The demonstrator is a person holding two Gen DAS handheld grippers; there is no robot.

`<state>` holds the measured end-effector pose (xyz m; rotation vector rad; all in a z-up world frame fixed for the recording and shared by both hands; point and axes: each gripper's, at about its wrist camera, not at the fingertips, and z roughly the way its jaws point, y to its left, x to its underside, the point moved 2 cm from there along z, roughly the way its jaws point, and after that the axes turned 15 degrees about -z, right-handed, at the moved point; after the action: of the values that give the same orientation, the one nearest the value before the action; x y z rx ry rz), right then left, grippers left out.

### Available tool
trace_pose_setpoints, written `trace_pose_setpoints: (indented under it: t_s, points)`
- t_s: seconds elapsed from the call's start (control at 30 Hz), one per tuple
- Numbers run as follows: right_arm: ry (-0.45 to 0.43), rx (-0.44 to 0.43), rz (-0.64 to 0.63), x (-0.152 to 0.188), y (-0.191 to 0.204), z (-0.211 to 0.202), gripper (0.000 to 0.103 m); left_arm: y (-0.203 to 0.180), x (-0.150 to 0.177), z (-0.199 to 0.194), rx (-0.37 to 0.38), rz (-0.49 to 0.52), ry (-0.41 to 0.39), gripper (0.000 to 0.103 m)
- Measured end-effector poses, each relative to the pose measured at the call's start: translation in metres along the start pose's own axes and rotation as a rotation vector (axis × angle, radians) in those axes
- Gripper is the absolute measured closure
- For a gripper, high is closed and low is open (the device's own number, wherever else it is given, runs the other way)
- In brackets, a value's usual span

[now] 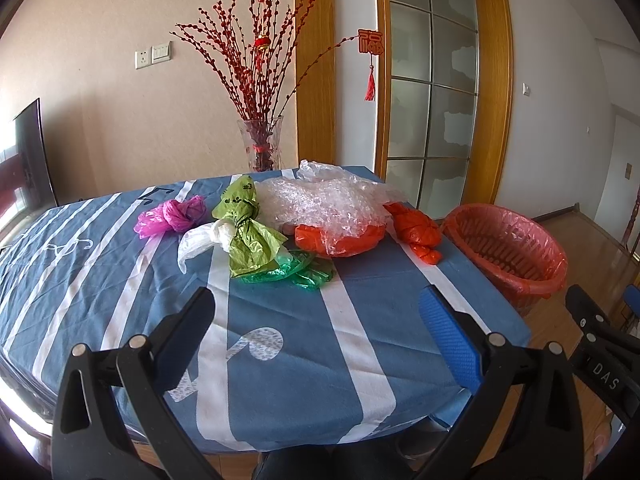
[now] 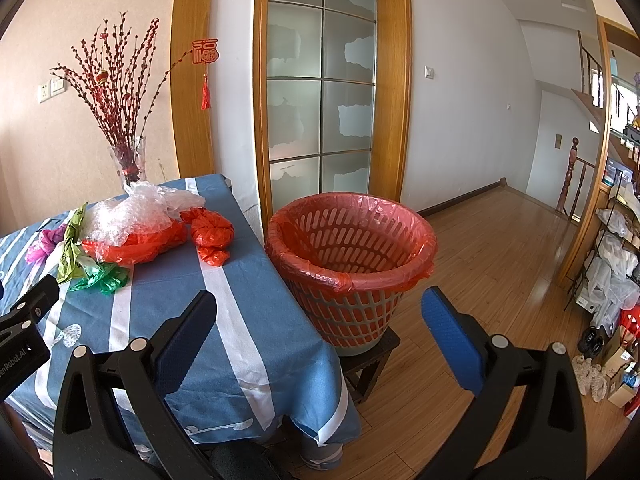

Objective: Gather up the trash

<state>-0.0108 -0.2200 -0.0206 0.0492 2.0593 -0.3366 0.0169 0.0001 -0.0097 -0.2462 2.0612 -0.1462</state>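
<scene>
Each hand-held gripper (image 1: pixel 316 320) (image 2: pixel 318 322) is black plastic with silver pivot screws; the fingers (image 1: pixel 448 344) carry textured blue pads. White lettering marks the bodies.

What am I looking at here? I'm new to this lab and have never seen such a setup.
No robot: a person holds a two-finger claw in each hand, each carrying a forward-looking fisheye camera. One picture looks along the left claw, the other along the right claw. Both are open and hold nothing. On the blue striped tablecloth lie knotted plastic bags: pink bag, olive-green bag, white bag, dark green bag, red bag, plus bubble wrap. Beside the table a lined basket stands on a stool.
</scene>
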Motion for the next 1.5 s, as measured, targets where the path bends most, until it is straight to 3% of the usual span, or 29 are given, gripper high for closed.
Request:
trace_pose_setpoints:
  t_s: [0.6, 1.0, 1.17, 1.5]
  points:
    - [0.001, -0.001, 0.001, 0.000, 0.000, 0.000, 0.002, 0.000, 0.000, 0.001, 0.000, -0.001, 0.005, 0.004]
    - [0.006, -0.007, 0.002, -0.002, 0.004, 0.005, 0.002, -0.006, 0.018, 0.009, -0.007, -0.006, 0.015, 0.004]
    - [0.024, -0.032, 0.002, 0.000, 0.005, 0.013, 0.002, 0.009, 0.009, 0.015, -0.007, -0.026, 0.030, 0.004]
    - [0.071, -0.089, -0.039, -0.003, 0.030, 0.036, 0.002, 0.053, 0.002, 0.045, -0.080, -0.110, 0.101, 0.004]
